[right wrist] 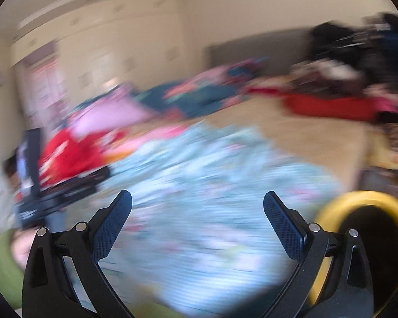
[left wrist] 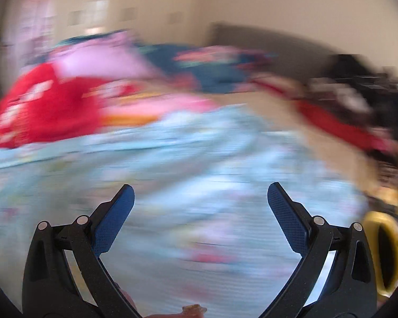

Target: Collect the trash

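Observation:
Both views are heavily blurred by motion. My left gripper (left wrist: 200, 193) is open over a light blue patterned blanket (left wrist: 172, 172) with nothing between its blue pads. My right gripper (right wrist: 197, 198) is open too, above the same blanket (right wrist: 199, 175). A yellow bin with a dark inside (right wrist: 368, 228) sits just right of the right gripper; its yellow rim (left wrist: 379, 249) shows at the lower right in the left wrist view. No piece of trash can be made out in the blur.
Red cloth (left wrist: 45, 106), pink cloth (left wrist: 103, 61) and dark blue cloth (left wrist: 212, 69) lie heaped at the bed's far side. Dark items (right wrist: 358, 45) pile up at the far right. A green sleeve (right wrist: 0, 259) and the other gripper's black body (right wrist: 53, 196) show at the left.

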The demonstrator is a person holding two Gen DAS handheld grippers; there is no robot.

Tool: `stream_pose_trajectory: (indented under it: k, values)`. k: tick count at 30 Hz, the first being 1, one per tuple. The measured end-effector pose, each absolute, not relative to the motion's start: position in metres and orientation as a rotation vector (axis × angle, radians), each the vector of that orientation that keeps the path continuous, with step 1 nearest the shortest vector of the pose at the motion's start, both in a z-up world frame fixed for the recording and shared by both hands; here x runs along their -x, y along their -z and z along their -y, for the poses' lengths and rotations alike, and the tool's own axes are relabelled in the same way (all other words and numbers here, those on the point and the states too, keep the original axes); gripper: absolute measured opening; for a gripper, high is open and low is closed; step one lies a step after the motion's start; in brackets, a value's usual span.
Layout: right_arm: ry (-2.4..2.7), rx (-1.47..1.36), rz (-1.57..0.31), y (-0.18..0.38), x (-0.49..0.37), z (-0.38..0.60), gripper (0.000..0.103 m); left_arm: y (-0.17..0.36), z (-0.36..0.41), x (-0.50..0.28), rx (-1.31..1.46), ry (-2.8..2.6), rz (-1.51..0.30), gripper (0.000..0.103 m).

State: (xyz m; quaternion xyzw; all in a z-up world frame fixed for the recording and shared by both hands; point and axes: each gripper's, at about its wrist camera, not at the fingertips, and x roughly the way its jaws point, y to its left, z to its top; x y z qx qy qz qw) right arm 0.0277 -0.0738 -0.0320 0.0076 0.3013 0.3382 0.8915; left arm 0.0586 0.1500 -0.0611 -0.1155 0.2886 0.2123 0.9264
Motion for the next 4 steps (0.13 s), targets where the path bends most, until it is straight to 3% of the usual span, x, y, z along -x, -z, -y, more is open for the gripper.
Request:
stream_pose_trajectory:
  k: [4]
  values:
    - [-0.875, 0.125, -0.764, 0.064, -0.032, -0.023, 0.097, 0.101, -0.250, -0.059, 0.248, -0.714, -0.715, 0.092]
